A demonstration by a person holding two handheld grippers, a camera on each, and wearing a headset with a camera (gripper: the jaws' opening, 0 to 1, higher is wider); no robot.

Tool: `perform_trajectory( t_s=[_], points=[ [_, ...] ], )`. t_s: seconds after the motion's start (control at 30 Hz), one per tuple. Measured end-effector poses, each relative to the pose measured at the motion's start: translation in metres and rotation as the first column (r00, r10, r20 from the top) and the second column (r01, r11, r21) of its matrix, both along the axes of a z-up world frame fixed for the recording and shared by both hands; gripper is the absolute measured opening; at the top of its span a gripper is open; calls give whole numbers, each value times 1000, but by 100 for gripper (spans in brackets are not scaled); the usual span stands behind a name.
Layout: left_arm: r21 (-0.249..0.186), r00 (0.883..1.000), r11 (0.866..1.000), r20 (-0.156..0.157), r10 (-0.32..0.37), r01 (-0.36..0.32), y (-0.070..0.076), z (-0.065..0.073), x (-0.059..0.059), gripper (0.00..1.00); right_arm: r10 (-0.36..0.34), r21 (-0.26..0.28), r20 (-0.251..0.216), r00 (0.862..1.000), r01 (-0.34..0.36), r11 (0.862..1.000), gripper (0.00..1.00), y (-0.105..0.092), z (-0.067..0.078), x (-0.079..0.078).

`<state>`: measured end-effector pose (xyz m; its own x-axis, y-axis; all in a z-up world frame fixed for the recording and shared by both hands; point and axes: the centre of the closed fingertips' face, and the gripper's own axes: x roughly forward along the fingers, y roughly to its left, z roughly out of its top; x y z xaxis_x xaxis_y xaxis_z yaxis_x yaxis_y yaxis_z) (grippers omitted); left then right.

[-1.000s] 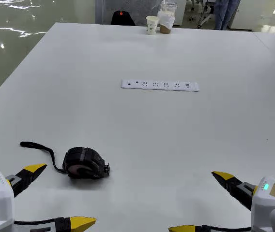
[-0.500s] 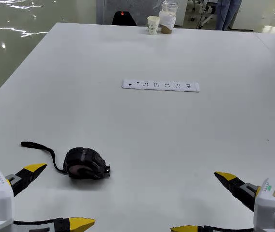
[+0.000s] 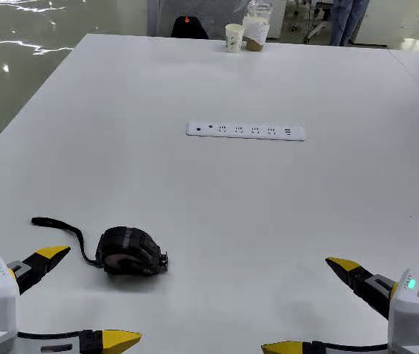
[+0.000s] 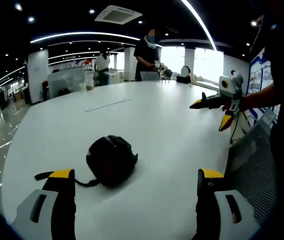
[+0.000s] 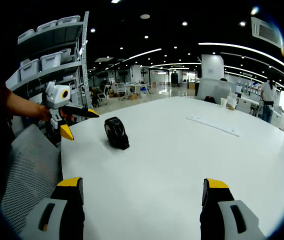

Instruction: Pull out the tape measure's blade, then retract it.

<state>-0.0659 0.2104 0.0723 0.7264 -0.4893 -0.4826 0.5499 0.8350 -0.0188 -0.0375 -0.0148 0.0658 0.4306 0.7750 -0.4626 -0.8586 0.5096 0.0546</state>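
Observation:
A black tape measure [image 3: 130, 251] lies on the white table [image 3: 217, 184] at the near left, its black wrist strap [image 3: 58, 226] trailing to the left. The blade is inside the case. My left gripper [image 3: 84, 299] stands open at the table's near left corner, just short of the tape measure [image 4: 111, 159], with nothing between its fingers. My right gripper [image 3: 320, 306] is open at the near right, well apart from the tape measure [image 5: 117, 132]. Each gripper shows in the other's view: the right gripper [image 4: 213, 109], the left gripper [image 5: 77, 121].
A white power strip [image 3: 246, 131] lies across the middle of the table. Paper cups [image 3: 233, 37] and a bag [image 3: 254, 27] stand at the far edge. People stand beyond the table's far end [image 4: 147, 54]. Grey mesh [image 5: 22, 165] lies off the near edge.
Nothing on the table has moved. Both grippers have sunk slightly lower in the head view; the view itself shifted a little.

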Motion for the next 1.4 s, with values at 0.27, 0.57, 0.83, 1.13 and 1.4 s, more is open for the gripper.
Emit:
perform_trajectory(
  t_s=[0.27,0.57,0.83,1.13,1.4],
  points=[
    [14,1000,1000,-4,-22,22,2,0,6,99,45,-14,-3,999,-45,999,92,4,-2,4],
    [19,998,998,-18,-52,52,5,-3,14,99,84,-39,-6,996,-84,996,89,9,-6,10],
    [34,996,995,-28,-89,90,10,-4,21,96,136,-58,10,991,-135,989,84,14,-7,19],
    [46,990,990,-49,-131,133,14,-8,28,89,199,-82,9,980,-197,977,79,25,-12,26],
    [64,984,983,-59,-171,174,17,-7,37,83,254,-95,5,967,-252,963,76,35,-16,32]
  ],
)
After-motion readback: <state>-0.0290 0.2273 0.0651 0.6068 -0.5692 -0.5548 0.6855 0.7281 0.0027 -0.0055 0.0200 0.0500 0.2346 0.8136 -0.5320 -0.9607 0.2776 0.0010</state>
